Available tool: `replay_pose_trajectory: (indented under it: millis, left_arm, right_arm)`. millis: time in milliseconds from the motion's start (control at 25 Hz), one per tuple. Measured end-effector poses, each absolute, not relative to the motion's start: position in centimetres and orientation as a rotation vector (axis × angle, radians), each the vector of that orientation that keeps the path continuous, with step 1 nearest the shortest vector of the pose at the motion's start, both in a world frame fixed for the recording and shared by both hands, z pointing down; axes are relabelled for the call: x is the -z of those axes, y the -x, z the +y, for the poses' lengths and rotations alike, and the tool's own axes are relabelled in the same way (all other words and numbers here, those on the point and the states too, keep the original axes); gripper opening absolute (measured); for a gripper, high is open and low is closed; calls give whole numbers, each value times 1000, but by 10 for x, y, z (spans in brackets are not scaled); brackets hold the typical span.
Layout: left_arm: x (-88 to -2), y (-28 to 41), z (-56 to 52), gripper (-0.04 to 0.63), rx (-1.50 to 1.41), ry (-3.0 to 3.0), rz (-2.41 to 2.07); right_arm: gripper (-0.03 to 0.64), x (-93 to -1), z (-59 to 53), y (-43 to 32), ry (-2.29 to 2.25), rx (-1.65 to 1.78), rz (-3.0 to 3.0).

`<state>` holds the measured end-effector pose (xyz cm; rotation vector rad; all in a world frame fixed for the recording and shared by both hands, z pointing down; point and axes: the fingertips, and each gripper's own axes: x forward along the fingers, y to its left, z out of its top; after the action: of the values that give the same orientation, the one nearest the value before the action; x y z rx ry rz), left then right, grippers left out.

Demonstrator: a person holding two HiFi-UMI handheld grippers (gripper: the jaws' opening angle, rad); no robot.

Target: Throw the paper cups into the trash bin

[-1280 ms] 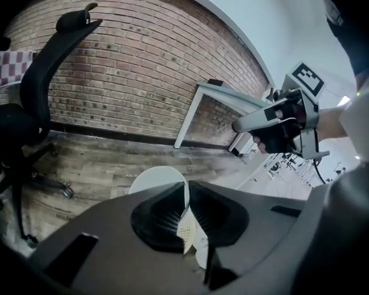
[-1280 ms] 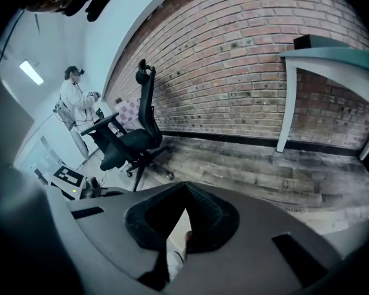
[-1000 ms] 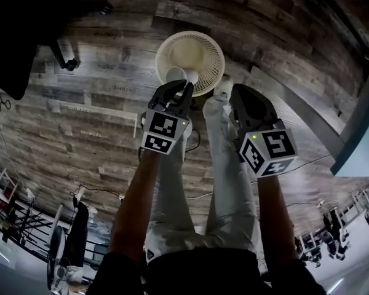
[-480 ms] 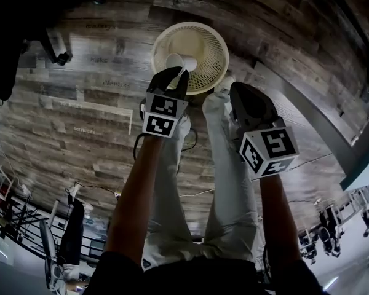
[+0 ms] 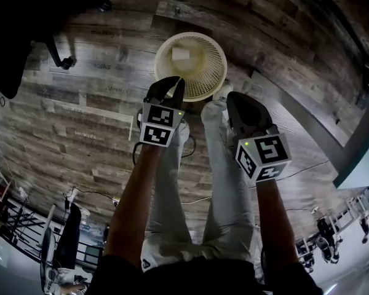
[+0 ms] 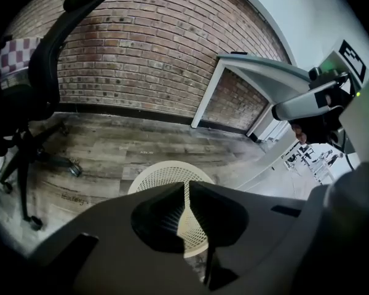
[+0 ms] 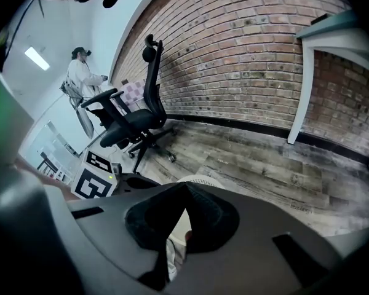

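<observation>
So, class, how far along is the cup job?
Done: one cup is inside the bin. In hand: nothing. The left gripper has just been opening and is empty; the right gripper is shut, empty. Left: no more cups in view.

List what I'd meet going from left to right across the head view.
office chair → left gripper → right gripper. The trash bin overlaps the left gripper sideways, so it is left out.

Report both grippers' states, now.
Left gripper: fingers open a slit, holding nothing.
Right gripper: fingers shut, holding nothing.
</observation>
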<state>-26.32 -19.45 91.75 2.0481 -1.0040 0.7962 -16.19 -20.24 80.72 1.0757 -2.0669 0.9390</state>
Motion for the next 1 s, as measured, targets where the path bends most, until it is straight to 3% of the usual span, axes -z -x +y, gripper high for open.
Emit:
replay_pose_trajectory:
  millis: [560,1000]
  left_arm:
    - [-829,271,-186,9,-763,-2132,-977]
    - [-693,267,-189,9,-680,-2259,-948]
  right_arm:
    - [5,-734,-205,173,-1109,-869,-2111]
    - [5,-624,-213,191,-1120,-796,-2196]
